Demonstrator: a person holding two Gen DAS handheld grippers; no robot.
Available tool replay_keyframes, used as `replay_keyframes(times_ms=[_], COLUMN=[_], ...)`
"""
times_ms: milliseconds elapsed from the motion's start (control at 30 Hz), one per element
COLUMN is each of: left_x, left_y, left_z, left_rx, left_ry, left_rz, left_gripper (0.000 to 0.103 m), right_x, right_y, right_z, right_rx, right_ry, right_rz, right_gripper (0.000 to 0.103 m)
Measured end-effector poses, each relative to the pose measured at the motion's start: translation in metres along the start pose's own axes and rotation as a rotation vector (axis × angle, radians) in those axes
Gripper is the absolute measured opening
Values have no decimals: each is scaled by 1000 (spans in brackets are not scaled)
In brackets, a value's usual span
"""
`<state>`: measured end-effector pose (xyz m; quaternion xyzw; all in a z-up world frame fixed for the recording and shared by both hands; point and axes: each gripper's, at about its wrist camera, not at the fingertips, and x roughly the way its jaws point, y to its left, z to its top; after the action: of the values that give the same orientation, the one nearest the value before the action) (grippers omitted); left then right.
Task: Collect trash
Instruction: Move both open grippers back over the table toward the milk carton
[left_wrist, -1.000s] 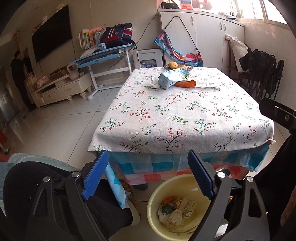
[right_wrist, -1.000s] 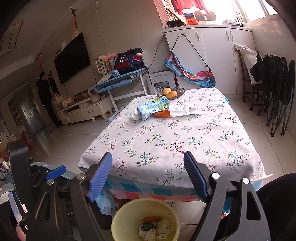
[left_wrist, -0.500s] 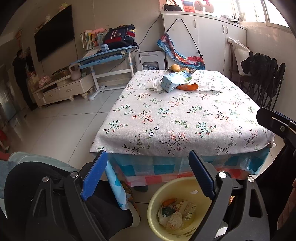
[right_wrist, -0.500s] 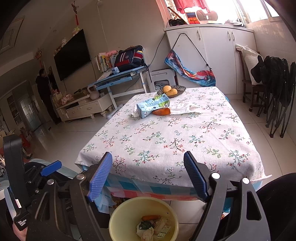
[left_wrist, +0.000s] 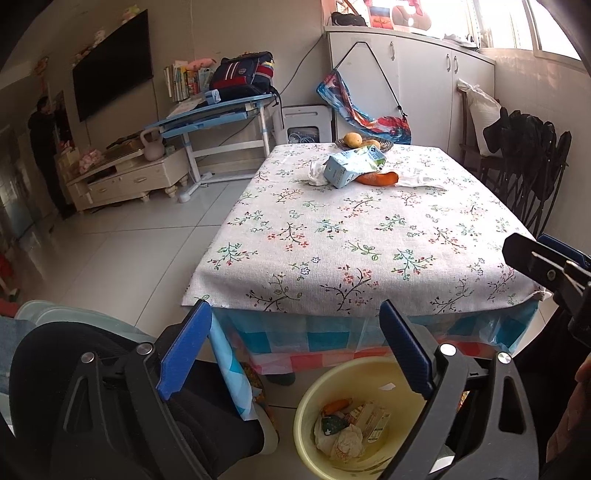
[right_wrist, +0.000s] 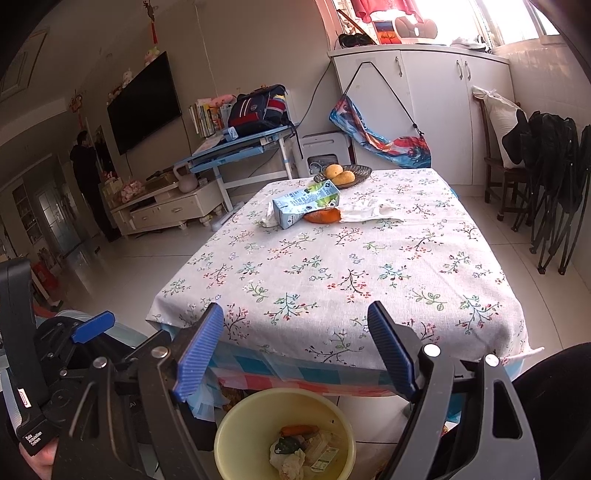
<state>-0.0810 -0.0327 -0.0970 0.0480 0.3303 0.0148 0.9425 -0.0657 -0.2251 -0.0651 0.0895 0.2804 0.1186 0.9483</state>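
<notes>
Right gripper (right_wrist: 295, 345) gaping, empty, unchanged | left gripper (left_wrist: 293, 345) likewise | bin (right_wrist: 236, 439) lower centre, unchanged | carton (right_wrist: 306, 204), carrot (right_wrist: 324, 215) upper centre: uncollected

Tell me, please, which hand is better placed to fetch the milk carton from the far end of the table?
Neither clearly: left gripper and right gripper both hang open and empty over the yellow bin, equally far from the carton. Perhaps left, since the carton lies left of centre.

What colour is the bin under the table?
Pale yellow. The bin shows best in the right wrist view.
</notes>
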Motion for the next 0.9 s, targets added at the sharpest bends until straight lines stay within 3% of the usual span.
replay_keyframes(times_ms=[700,900], left_x=[0,0], left_y=[1,4], left_z=[0,15], left_rx=[-8,-5], left_ry=[-8,-29], left_rz=[-5,-25], left_gripper=[90,91], right_x=[4,6], right_y=[3,5], right_z=[0,9], right_rx=[-7,-15], right_ry=[16,8], right_rz=[-1,7], right_gripper=[78,80])
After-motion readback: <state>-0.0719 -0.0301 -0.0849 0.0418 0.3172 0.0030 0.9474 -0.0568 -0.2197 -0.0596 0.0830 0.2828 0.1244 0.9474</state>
